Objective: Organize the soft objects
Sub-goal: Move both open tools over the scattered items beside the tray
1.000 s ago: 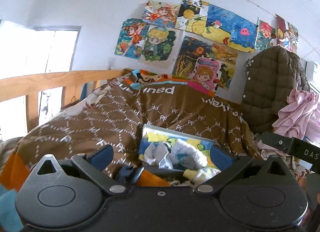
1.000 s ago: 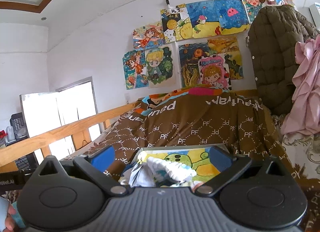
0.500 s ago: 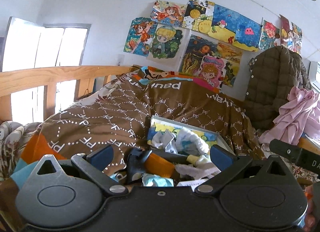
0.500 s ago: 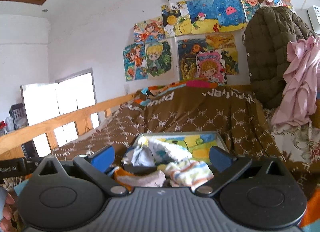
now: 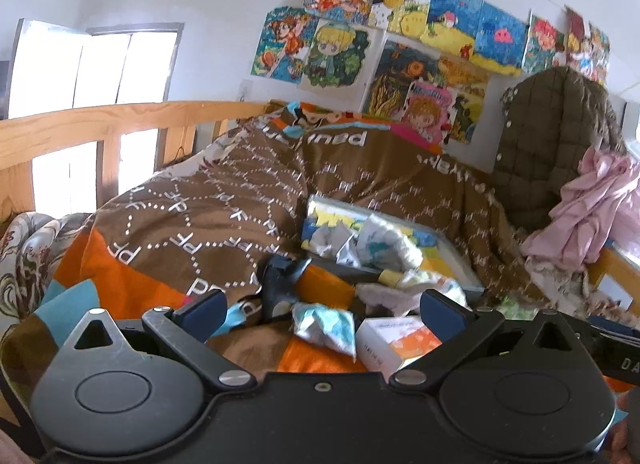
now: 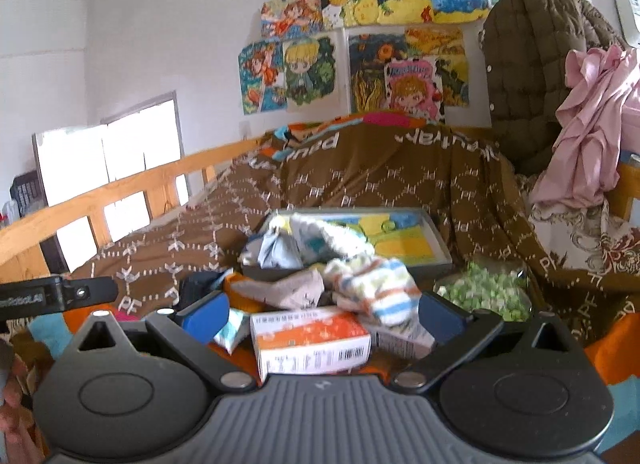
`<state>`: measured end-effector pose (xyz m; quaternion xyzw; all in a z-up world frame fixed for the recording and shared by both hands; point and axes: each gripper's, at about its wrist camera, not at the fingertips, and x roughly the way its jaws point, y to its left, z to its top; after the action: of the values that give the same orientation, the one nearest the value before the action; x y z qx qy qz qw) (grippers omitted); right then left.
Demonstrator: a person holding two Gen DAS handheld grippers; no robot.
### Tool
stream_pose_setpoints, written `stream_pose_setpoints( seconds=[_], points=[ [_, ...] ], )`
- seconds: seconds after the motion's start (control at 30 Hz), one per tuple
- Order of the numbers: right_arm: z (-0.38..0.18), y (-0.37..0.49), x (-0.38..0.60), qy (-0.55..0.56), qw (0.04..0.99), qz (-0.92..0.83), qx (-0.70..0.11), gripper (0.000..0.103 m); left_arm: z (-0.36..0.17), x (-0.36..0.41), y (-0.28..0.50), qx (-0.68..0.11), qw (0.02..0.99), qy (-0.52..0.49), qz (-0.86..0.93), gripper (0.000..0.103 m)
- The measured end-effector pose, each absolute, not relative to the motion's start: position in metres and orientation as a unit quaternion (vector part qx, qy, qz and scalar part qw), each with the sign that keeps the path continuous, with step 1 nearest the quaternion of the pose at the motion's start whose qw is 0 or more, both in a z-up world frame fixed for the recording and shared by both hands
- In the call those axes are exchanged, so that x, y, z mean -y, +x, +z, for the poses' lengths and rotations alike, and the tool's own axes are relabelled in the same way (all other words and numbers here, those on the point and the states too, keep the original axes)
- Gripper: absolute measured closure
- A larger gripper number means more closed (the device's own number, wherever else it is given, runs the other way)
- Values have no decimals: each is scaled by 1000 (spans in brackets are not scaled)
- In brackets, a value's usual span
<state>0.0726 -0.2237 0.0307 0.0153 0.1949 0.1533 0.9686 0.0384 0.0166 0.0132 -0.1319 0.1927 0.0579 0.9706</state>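
Both tools, left (image 5: 322, 314) and right (image 6: 320, 314), dipped, jaws apart, revealing an orange-white box (image 6: 310, 342); print unreadable.

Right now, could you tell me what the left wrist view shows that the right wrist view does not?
Only the left wrist view shows the dark plastic handle lying clearly on the brown patterned quilt. Only the right wrist view shows the green-and-white speckled bundle and the striped sock in full. Both show the shallow grey tray with crumpled cloths, the orange-and-white carton, and open jaws on each gripper.
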Motion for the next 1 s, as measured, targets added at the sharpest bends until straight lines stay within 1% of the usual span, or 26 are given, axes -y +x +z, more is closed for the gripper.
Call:
stream_pose_setpoints(
  seconds=[0.27, 0.53, 0.73, 1.0],
  points=[
    [20, 72, 206, -24, 959, 172, -225, 0, -2, -20, 50, -248, 958, -118, 84, 1],
    [13, 75, 197, -48, 950, 183, -248, 0, -10, -23, 56, -273, 949, -125, 96, 1],
    [10, 75, 194, -58, 946, 189, -255, 0, -14, -29, 58, -290, 939, -148, 107, 1],
    [9, 78, 192, -66, 943, 188, -268, 0, -17, -25, 59, -303, 937, -140, 103, 1]
  ],
)
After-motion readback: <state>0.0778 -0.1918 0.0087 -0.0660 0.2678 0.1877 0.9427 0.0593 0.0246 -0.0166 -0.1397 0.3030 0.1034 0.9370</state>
